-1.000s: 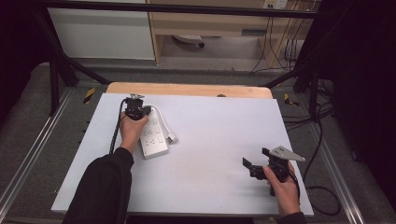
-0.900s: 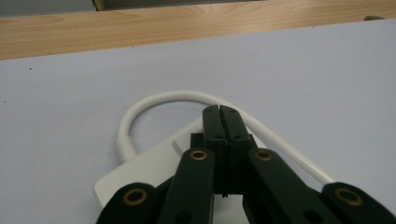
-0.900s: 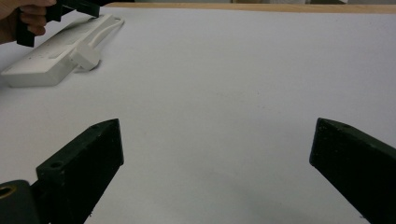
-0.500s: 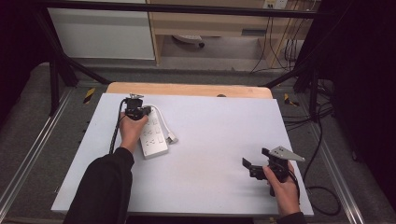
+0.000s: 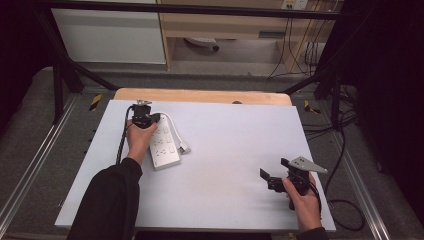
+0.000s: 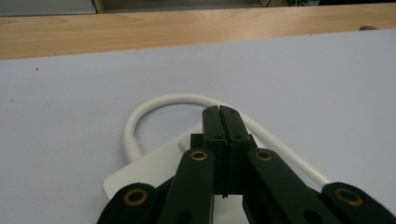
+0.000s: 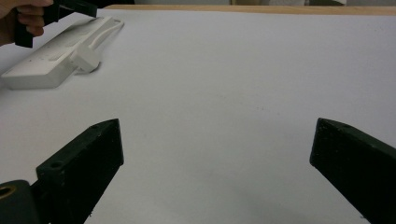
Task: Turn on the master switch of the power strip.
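Landmark: power strip lying on left part of white table, its white cable looping at far end.

Nearest, right gripper waiting well apart from strip, jaws standing wide apart, nothing between.

Farther, left gripper hovering over strip's far end, jaws pressed together, gripping nothing.

Advice: keeping tips low, pushing strip slowly, avoiding cable loop.

Left gripper view is showing closed tips above cable loop; right gripper view is showing plug beside strip.

Beyond your white-topped table you see grey carpeted floor, a white cabinet, a wooden shelf unit, and black cables hanging at right.
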